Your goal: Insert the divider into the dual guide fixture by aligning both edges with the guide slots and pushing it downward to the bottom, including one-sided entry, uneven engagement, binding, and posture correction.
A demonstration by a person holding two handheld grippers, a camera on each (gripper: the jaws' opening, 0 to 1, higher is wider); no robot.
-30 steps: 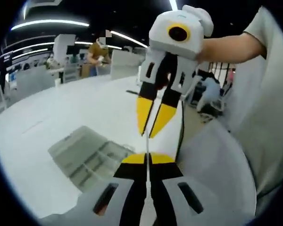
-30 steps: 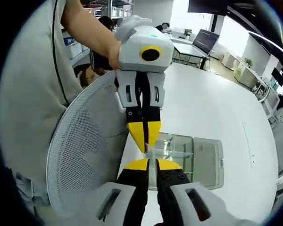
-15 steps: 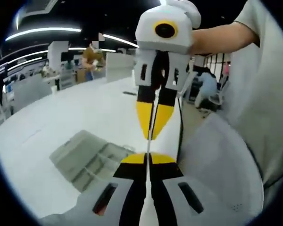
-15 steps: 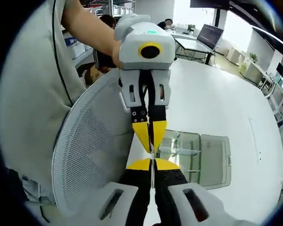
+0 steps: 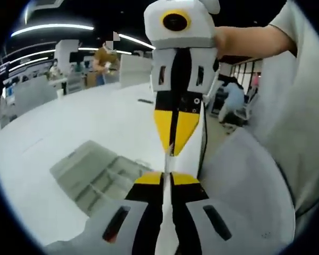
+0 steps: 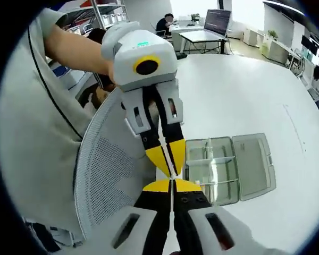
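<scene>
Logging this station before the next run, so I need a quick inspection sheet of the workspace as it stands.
Surface: white table, mostly bare.
Job's things: clear compartment box open on the table; thin white divider held edge-on in the air between both grippers.
Clutter: nothing seen.
Grippers: left gripper and right gripper both shut on the divider.
Cables: a dark cable hanging below the right gripper.
Surroundings: mesh chair back, office desks, people behind.

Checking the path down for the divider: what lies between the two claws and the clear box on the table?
In the right gripper view, only bare white table and air separate the claws from the open clear box.
</scene>
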